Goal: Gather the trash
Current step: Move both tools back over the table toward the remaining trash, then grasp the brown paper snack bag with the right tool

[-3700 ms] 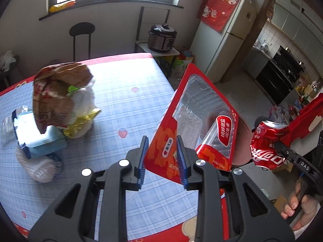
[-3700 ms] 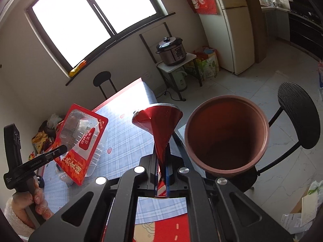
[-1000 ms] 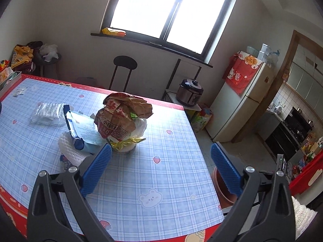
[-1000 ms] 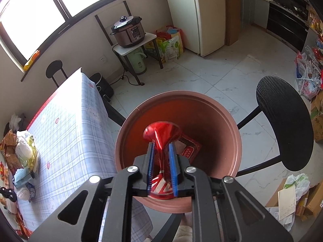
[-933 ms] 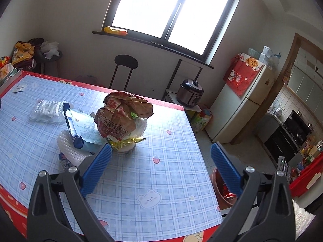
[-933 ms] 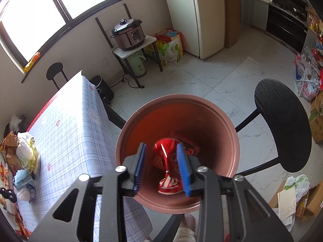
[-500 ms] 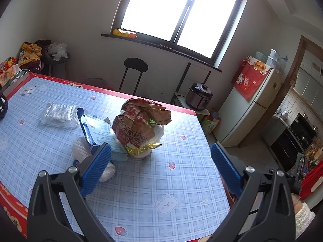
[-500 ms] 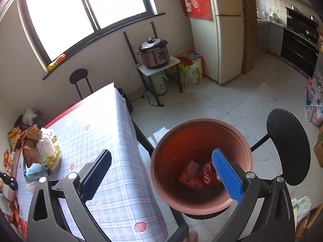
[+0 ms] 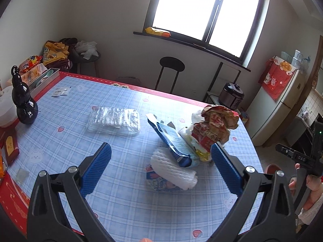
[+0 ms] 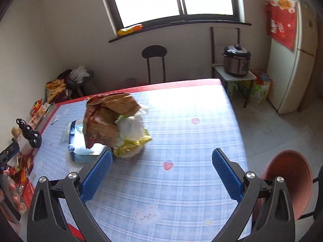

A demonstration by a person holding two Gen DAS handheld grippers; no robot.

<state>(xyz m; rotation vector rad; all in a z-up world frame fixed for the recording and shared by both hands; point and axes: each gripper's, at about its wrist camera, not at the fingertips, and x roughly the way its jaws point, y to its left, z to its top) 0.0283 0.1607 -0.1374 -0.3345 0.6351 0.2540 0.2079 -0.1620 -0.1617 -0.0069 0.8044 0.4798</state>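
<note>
A heap of trash lies on the blue checked table (image 9: 66, 137): a crumpled brown paper bag (image 9: 217, 123) (image 10: 108, 117), a white plastic bag (image 10: 132, 128), a blue wrapper (image 9: 171, 141), a white ribbed tray (image 9: 173, 171) and a clear plastic tray (image 9: 114, 120). My left gripper (image 9: 160, 166) hangs open and empty over the table, just short of the heap. My right gripper (image 10: 161, 173) is open and empty over the table's right part, with the heap ahead to its left. The terracotta bin (image 10: 290, 177) stands on the floor past the table's right edge.
A black gourd-shaped bottle (image 9: 24, 104) and snack packets stand at the table's left edge. A black stool (image 9: 171, 68), a rice cooker (image 10: 237, 60) on a small stand and a fridge (image 10: 292, 56) line the far wall. A hand holds the other gripper's handle (image 9: 306, 161) at the right.
The right gripper opened and dropped the crushed red can into the bin, then swung up and left over the table. The left gripper moved left along the table, closer to the trash heap.
</note>
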